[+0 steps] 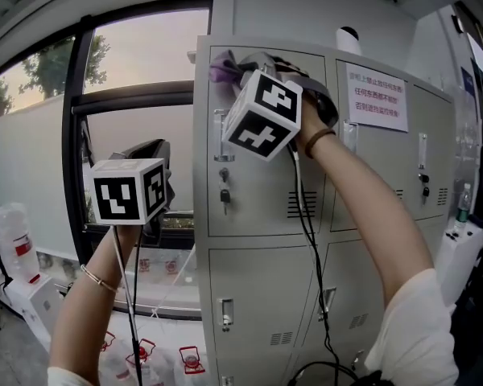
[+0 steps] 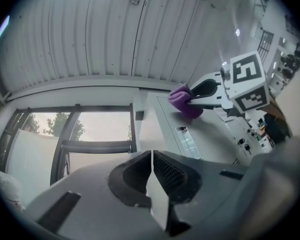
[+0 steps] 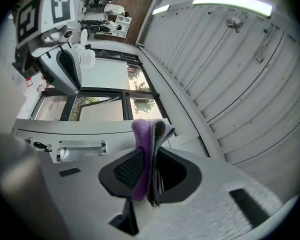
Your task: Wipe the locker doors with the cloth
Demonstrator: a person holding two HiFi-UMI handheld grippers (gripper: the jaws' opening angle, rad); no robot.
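Right gripper (image 3: 149, 170): jaws clamped on a folded purple-and-grey cloth (image 3: 149, 134). The cloth is up at the top edge of the upper-left grey metal locker door (image 1: 262, 191), above the door's silver handle (image 1: 219, 135). A small key (image 1: 224, 194) hangs in the lock under the handle. Left gripper (image 2: 152, 173): jaws closed together, nothing between them. It is held low and to the left, in front of the black-framed window (image 1: 137, 103), well apart from the lockers. A white paper notice with red print (image 1: 377, 96) is on the neighbouring upper door.
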